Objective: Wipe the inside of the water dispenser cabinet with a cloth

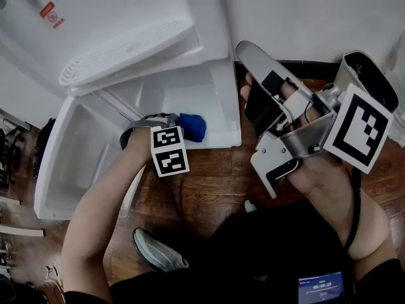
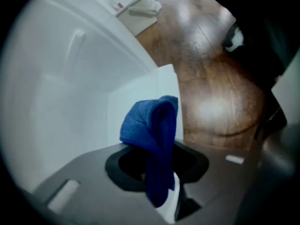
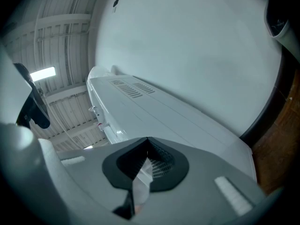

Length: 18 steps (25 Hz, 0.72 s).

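The person stands over the white water dispenser (image 1: 120,27) and looks down into its open cabinet (image 1: 218,87). The cabinet door (image 1: 69,163) is swung out to the left over the wooden floor (image 1: 209,189).

The left gripper (image 1: 176,124) reaches down into the cabinet's near right part, its marker cube facing up on the near side of it. Its jaws are pinched tight on the blue cloth (image 1: 192,126). The left gripper view shows the cloth caught between them, with a bunched fold sticking out past the tips and a tail hanging back through the gap. The cloth sits low in the cabinet, just beside the white right wall and close to the front lip. I cannot tell whether it is pressed against the surface.

The right gripper (image 1: 245,48) is held up on the right, well away from the cabinet, and points up and away towards the white wall (image 1: 304,11). Its jaws are together with nothing between them. Its own view takes in only the side of the dispenser, the wall and the ceiling beyond.

A shoe (image 1: 155,249) shows on the floor on the near side of the cabinet.
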Available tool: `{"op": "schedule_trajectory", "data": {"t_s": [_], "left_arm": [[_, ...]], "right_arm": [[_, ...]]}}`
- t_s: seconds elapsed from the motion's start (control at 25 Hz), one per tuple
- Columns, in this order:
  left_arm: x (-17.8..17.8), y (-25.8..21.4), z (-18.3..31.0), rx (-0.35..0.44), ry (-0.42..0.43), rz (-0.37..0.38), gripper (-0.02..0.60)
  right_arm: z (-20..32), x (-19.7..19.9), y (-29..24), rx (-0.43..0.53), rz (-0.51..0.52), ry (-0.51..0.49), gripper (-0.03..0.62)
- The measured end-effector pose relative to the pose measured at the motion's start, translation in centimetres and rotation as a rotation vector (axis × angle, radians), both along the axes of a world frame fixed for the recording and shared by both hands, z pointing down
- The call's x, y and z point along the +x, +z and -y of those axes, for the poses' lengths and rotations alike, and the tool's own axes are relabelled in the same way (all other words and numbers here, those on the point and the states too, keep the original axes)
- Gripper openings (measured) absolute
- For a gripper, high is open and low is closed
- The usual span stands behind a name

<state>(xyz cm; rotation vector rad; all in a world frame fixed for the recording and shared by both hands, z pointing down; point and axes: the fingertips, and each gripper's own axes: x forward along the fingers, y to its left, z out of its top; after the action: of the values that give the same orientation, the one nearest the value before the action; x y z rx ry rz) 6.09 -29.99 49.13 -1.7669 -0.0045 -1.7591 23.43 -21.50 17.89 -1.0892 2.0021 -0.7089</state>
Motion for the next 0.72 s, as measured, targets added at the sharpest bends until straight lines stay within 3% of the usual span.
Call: {"op": "schedule_trajectory", "data": {"t_s": [0.08, 0.2, 0.32, 0.4, 0.56, 0.72], "left_arm": [[0.4, -1.4, -0.4, -0.021, -0.043, -0.035, 0.132], [3.4, -4.2, 3.5, 0.118, -0.101, -0.154, 0.133], [5.1, -4.4, 9.4, 0.325, -0.094, -0.11, 0.133], [5.3, -3.2, 12.3, 0.401, -0.099, -0.054, 0.133], [4.2, -0.4, 14.3, 0.431, -0.164, -0.031, 0.133], [2.9, 0.3, 12.2, 0.372, -0.186, -0.051, 0.132]], "right_arm": [[0.0, 0.0, 0.1, -0.005, 0.005, -0.001, 0.005], [0.0, 0.0, 0.1, -0.008, 0.008, -0.002, 0.005], [0.0, -0.1, 0.3, -0.013, 0.012, -0.007, 0.005], [0.0, -0.2, 0.4, -0.016, 0.014, -0.014, 0.005], [0.1, -0.3, 0.3, -0.009, 0.0, -0.022, 0.005], [0.2, -0.4, 0.5, -0.01, -0.001, -0.033, 0.005]]}}
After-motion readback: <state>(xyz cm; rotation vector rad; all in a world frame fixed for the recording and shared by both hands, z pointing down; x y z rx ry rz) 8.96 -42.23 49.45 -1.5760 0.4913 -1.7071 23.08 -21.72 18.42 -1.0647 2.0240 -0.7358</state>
